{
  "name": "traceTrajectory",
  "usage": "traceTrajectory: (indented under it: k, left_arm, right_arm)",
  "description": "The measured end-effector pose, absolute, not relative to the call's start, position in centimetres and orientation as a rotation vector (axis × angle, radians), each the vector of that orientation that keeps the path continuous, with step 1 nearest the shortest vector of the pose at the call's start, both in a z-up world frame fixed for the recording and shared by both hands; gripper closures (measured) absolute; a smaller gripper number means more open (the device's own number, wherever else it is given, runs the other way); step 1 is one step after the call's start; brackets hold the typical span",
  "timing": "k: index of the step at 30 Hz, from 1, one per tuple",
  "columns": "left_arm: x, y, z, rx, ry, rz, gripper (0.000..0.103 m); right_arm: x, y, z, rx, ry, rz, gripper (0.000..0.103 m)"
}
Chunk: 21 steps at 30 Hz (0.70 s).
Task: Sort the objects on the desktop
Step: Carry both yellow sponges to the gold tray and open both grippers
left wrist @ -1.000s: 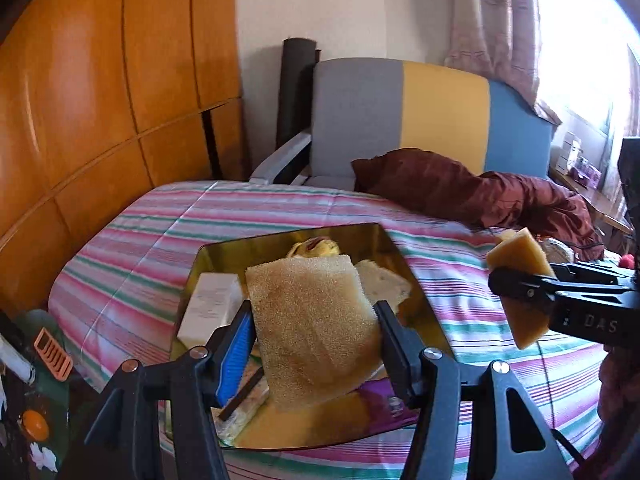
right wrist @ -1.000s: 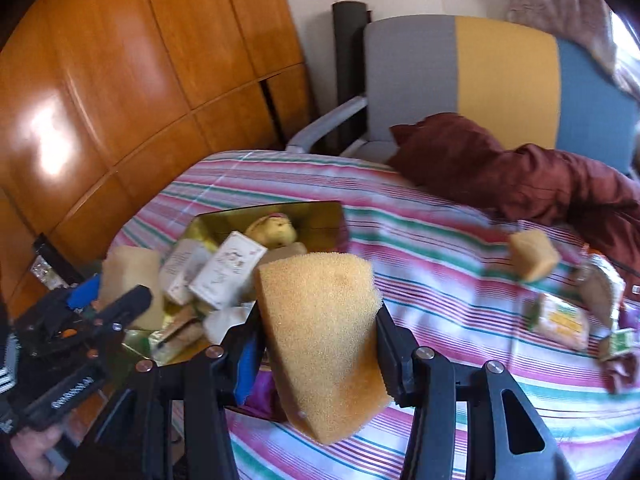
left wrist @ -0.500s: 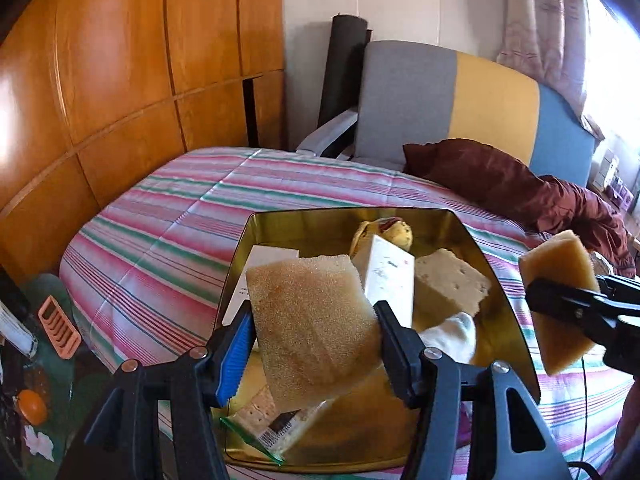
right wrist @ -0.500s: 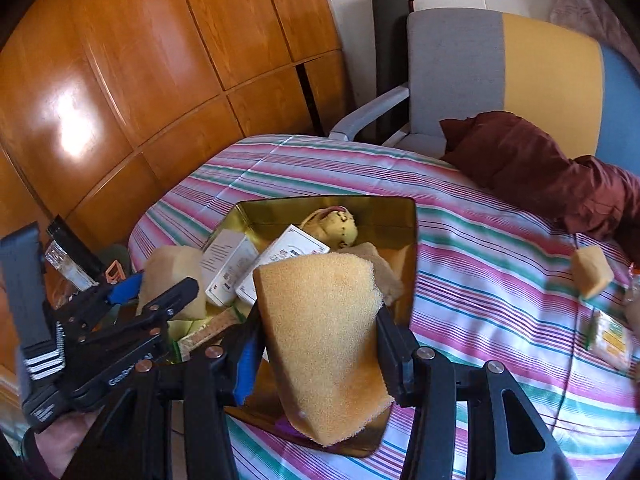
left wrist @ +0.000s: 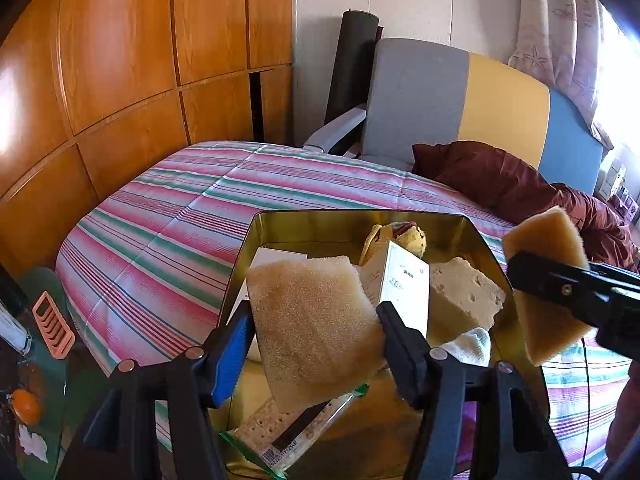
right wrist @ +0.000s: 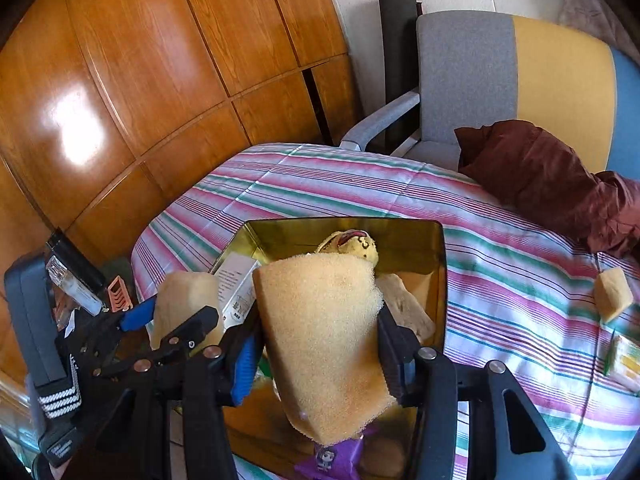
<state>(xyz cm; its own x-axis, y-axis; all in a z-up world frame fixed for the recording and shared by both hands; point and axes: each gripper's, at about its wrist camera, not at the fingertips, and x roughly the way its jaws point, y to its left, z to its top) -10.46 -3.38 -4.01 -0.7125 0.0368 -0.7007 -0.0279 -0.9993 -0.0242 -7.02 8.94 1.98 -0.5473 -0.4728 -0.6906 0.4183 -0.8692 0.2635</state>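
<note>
A gold tin tray [left wrist: 360, 220] lies on the striped bedspread and holds a white box [left wrist: 404, 288], a plush toy [left wrist: 404, 236], a pale foam block [left wrist: 464, 296] and a cracker packet [left wrist: 288, 432]. My left gripper [left wrist: 314, 312] hangs over the tray with a tan sponge [left wrist: 312, 336] between its pads; its jaws are opening, the pads still touching the sponge. My right gripper [right wrist: 318, 320] holds a second, thicker sponge [right wrist: 324, 352] above the tray's near part [right wrist: 400, 236]; its jaws are opening slightly too. Each gripper shows in the other's view, the left gripper [right wrist: 180, 332] and the right gripper [left wrist: 560, 288].
A loose sponge piece [right wrist: 612, 294] and a green-edged packet [right wrist: 624, 360] lie on the bedspread [left wrist: 180, 232] to the right. A maroon cloth [left wrist: 500, 184] and a grey, yellow and blue chair [left wrist: 460, 104] stand behind. Wooden panels [left wrist: 140, 60] line the left. A purple packet [right wrist: 332, 460] lies in the tray.
Both grippers have carried their sponges leftward over the tin tray, which now fills the lower middle of both views. The left jaws stand slightly wider.
</note>
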Motion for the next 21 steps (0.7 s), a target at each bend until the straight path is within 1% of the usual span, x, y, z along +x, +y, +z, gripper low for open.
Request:
traceTrajectory:
  k: [2,4,6,7,8,9,10,15,21]
  left_arm:
    - [-10.5,-3.3,-3.9,-1.175,-0.027,2.873,0.036]
    - [-10.6,-3.3,-3.8,-1.175,-0.037,2.87,0.034]
    - [-10.4,-3.3,-3.6,-1.163,-0.043,2.867,0.03]
    - [-10.3,-3.2,-3.5,-1.155,-0.044,2.869,0.025]
    - [-10.2,-3.2,-3.3,-1.144,-0.043,2.87,0.02]
    - [-10.1,-3.1,-3.2,-1.132,-0.044,2.869,0.018]
    - [-10.1,-3.1,-3.0,-1.128,-0.046,2.868,0.018]
    - [-9.7,-2.9,-2.4,-1.109,-0.038,2.867,0.018]
    - [-8.7,-2.2,-1.3,-1.066,-0.032,2.864,0.018]
  right_arm:
    - [-7.2,8.8,1.9,1.091,-0.093,-2.394,0.046]
    - [-7.5,8.6,1.7,1.093,-0.09,-2.397,0.044]
    - [-7.8,8.3,1.4,1.103,-0.09,-2.383,0.04]
    - [-7.9,8.2,1.2,1.108,-0.089,-2.379,0.034]
    - [-8.0,8.1,1.0,1.107,-0.088,-2.38,0.025]
    - [-8.0,8.1,0.9,1.104,-0.09,-2.375,0.02]
    - [-8.0,8.1,0.8,1.102,-0.094,-2.371,0.018]
    - [-7.3,8.9,1.0,1.092,-0.09,-2.381,0.018]
    - [-5.5,12.2,1.9,1.064,-0.106,-2.439,0.018]
